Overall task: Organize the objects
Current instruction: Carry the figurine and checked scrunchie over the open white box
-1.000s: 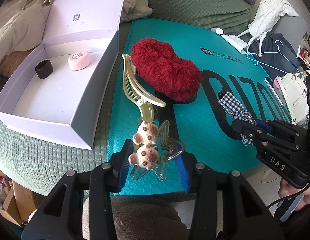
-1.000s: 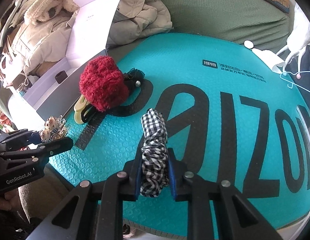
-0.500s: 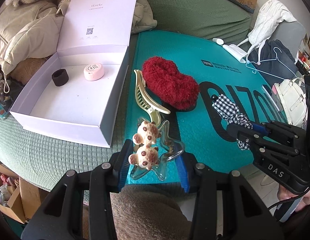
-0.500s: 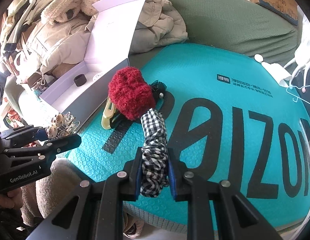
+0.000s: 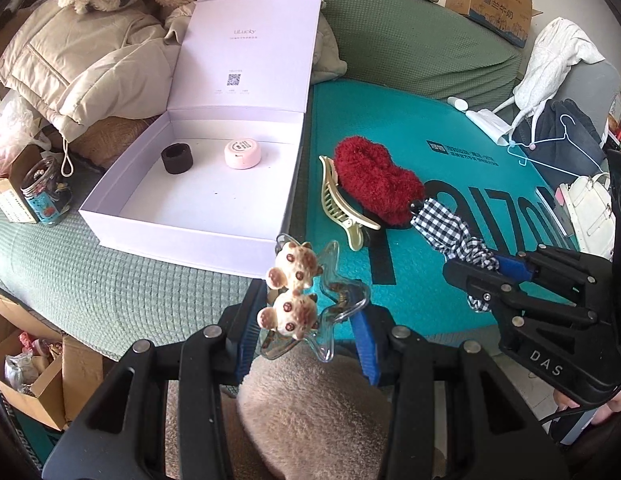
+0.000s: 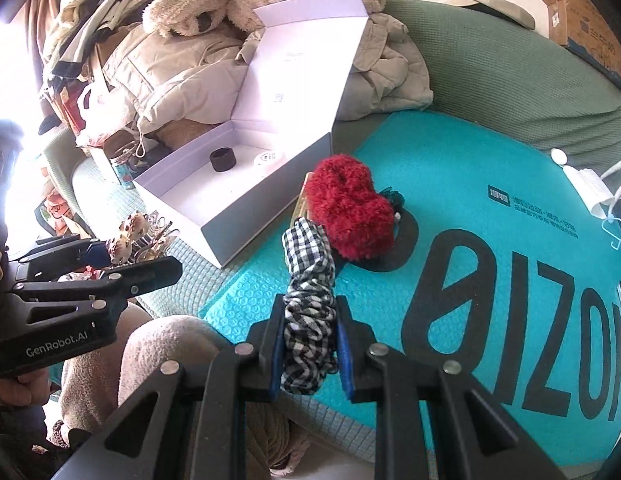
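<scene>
So going left to right: the white box (image 5: pixel 182 200) sits open on the green cover, and only two things are in it, a black ring (image 5: pixel 176 158) and a pink round tin (image 5: pixel 242 153). I'd call that an early stage, most of the sorting is left.

The left gripper (image 5: pixel 306 320) is clamped on a clear star clip with little bear charms (image 5: pixel 294 300), held up in the air just short of the box's near wall. Still lying on the teal mat (image 5: pixel 450 128) are the cream claw clip (image 5: pixel 342 208) and the fuzzy red scrunchie (image 5: pixel 376 180), touching each other. The right gripper (image 6: pixel 308 344) is pinching a black-and-white checked scrunchie (image 6: pixel 310 280), also off the mat.

Readable text: "uLucky" inside the lid (plus a QR code), "DAS" on the right gripper, "GenRobot.AI" on the left one.
</scene>
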A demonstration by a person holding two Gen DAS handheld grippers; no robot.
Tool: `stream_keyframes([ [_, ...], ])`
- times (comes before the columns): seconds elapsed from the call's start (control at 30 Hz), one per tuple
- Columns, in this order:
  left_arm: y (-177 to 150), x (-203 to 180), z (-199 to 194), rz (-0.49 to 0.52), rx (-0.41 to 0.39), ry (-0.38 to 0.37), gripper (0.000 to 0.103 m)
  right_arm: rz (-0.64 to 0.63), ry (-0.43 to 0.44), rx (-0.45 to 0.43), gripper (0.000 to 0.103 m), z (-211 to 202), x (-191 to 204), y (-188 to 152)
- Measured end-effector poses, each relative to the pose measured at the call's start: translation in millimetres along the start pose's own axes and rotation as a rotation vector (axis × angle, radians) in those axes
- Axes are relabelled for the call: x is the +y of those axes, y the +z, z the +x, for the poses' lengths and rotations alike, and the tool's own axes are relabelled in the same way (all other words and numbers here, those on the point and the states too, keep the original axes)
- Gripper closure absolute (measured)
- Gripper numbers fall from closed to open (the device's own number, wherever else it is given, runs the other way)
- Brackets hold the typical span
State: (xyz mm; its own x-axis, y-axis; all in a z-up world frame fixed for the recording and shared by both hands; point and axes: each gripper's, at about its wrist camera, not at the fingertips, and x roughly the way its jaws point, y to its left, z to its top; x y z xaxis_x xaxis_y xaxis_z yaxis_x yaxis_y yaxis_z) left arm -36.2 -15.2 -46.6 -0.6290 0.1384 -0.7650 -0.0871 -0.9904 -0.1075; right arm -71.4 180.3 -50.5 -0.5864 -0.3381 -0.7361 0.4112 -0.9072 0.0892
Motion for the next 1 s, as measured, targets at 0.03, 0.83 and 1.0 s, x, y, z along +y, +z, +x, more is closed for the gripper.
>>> stream_keyframes([
  [0.03, -0.9, 2.8, -2.7, -0.004, -0.002, 0.006, 0.063, -0.018, 0.016, -0.001, 0.082, -0.8, 8.2, 1.4],
  [0.83, -6.1, 80.7, -38.5, -0.1, -0.016, 0.11, 0.063, -0.16, 0.18, 0.029, 0.082, 6.5, 87.6, 22.4],
  [1.0, 2.8, 96.0, -35.5, -0.116, -0.016, 0.123, 0.063, -0.177, 0.19, 0.028, 0.082, 12.7, 95.0, 33.0],
])
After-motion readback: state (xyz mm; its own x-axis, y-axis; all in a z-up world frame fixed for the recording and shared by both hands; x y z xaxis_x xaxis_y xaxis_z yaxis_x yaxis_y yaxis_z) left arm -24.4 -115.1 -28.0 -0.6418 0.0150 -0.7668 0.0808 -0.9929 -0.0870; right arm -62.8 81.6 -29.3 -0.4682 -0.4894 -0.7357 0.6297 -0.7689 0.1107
